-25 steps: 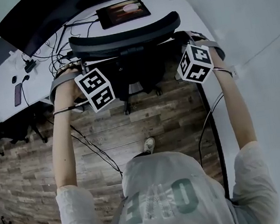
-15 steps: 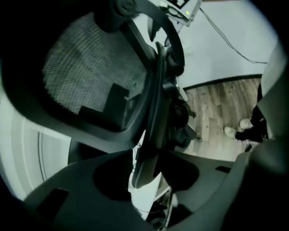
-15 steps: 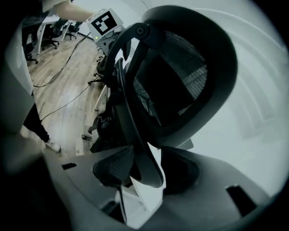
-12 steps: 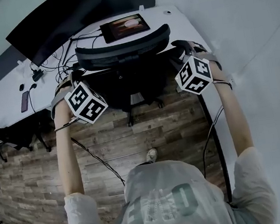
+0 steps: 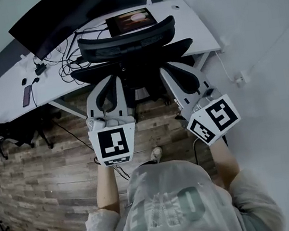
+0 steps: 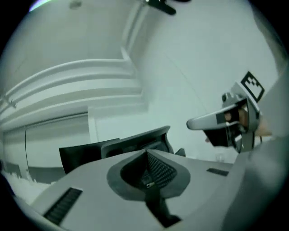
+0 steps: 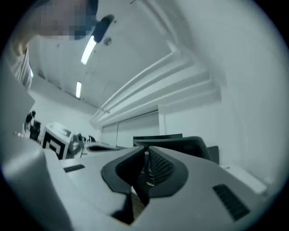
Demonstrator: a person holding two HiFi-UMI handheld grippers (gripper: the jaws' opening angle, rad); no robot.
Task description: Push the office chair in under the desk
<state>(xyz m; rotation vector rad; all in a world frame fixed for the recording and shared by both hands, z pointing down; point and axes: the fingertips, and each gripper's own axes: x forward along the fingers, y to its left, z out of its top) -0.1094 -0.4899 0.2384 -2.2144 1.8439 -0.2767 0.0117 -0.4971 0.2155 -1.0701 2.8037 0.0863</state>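
Both tongs clenched and empty. Left tongs (image 5: 111,82) and right tongs (image 5: 173,71) have just been closing, with nothing between the pads in either gripper view. They are side by side, both aimed at the office chair (image 5: 128,42), tips just short of it and not touching.

The chair is straight ahead of both tips. Its backrest is at the edge of the white desk (image 5: 195,24) and its seat looks mostly under, so the push is likely done or nearly done.

If it needs more:
- Put the shut tips on the backrest, one on each side of its spine.
- Push evenly so the castors don't swerve.
- Watch the armrests against the desk edge.
- Watch the cables (image 5: 67,64) beyond the left tongs.

Writing:
- Marker cubes carry only black-and-white square patterns.
- Large letters on the person's shirt can't be read from this angle.
- The tablet (image 5: 131,20) beyond the chair shows a picture with no legible text.
- No brand is visible on the monitor (image 5: 60,17).
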